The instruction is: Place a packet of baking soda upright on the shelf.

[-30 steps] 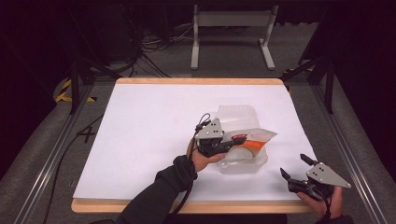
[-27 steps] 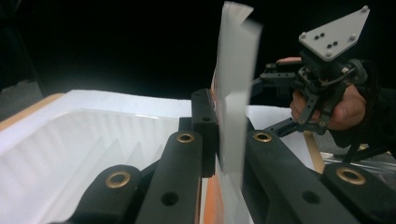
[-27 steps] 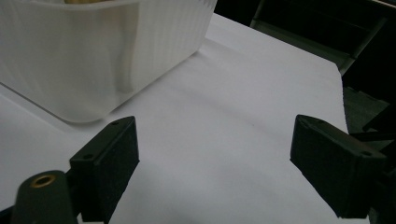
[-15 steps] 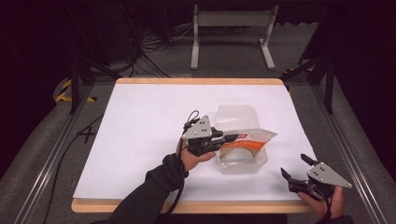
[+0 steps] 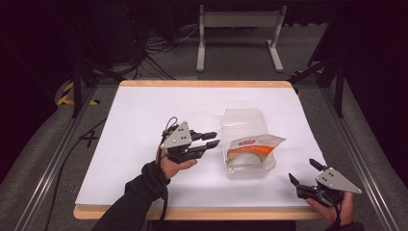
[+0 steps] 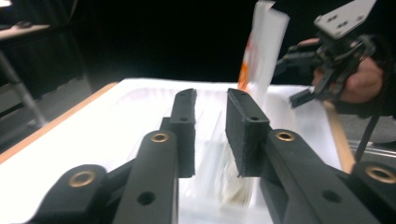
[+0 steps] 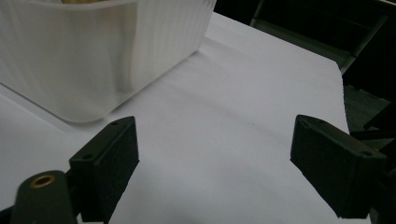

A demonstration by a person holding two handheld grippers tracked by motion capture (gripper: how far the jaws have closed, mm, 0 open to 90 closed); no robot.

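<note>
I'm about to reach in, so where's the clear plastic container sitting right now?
In the high view the clear plastic container sits right of centre on the white table, just right of the left gripper, with the right gripper nearer the front right corner.

A white-topped table [image 5: 144, 120] with a pale wooden edge stands on grey carpet [image 5: 29, 173]. Beyond its far edge, a grey metal stand [image 5: 238, 33] and tangled black cables [image 5: 159, 43] sit in a dark room. Yellow-black tape [image 5: 67, 94] marks the floor left.

one clear container [image 5: 248, 166], one orange-labelled packet [image 5: 253, 146], two grippers [image 5: 209, 143] [image 5: 304, 173], one table [image 5: 144, 115]
</note>
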